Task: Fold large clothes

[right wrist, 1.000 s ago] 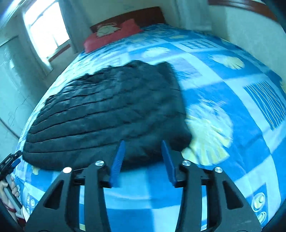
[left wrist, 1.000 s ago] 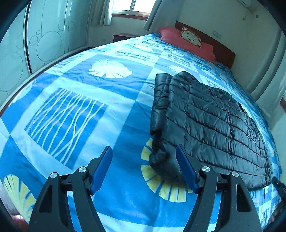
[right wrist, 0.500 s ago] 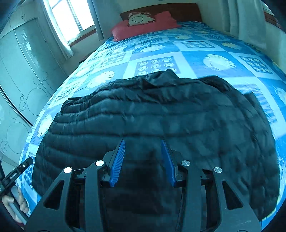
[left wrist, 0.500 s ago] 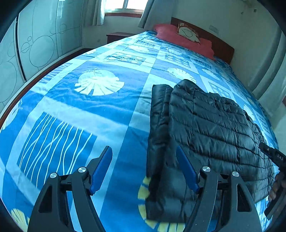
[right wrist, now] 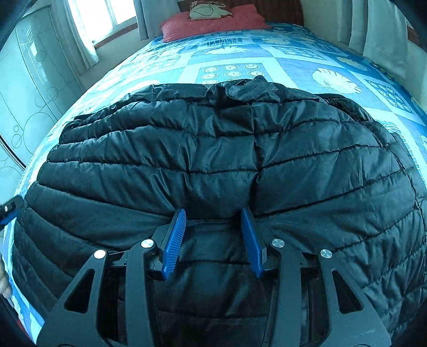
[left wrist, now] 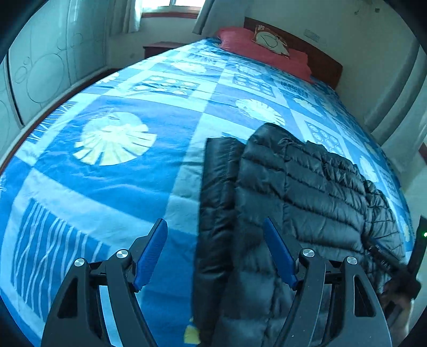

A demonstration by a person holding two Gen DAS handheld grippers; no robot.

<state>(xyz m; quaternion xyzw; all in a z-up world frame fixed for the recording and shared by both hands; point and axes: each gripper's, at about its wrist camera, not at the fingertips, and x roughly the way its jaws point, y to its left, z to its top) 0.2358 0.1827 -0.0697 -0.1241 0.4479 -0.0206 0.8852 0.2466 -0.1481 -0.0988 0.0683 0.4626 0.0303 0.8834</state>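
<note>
A black quilted puffer jacket (left wrist: 307,192) lies flat on the blue patterned bedspread (left wrist: 112,173), its left side folded into a long strip (left wrist: 216,186). My left gripper (left wrist: 213,221) is open and hovers over that folded left edge, one finger over the bedspread and the other over the jacket. In the right wrist view the jacket (right wrist: 226,149) fills the picture. My right gripper (right wrist: 213,211) is partly open just above the jacket's near middle, with nothing pinched between its blue pads (right wrist: 174,237). Whether its tips touch the fabric I cannot tell.
A red pillow (right wrist: 213,22) and a wooden headboard (left wrist: 320,57) are at the far end of the bed. Wardrobe doors (left wrist: 40,69) stand along the left and curtains (right wrist: 379,29) on the right. A hand with the other gripper (left wrist: 395,269) shows at the right edge.
My left gripper has moved right, from over the bedspread to over the jacket's folded left edge. My right gripper has moved left from the jacket's right corner to its middle and come lower.
</note>
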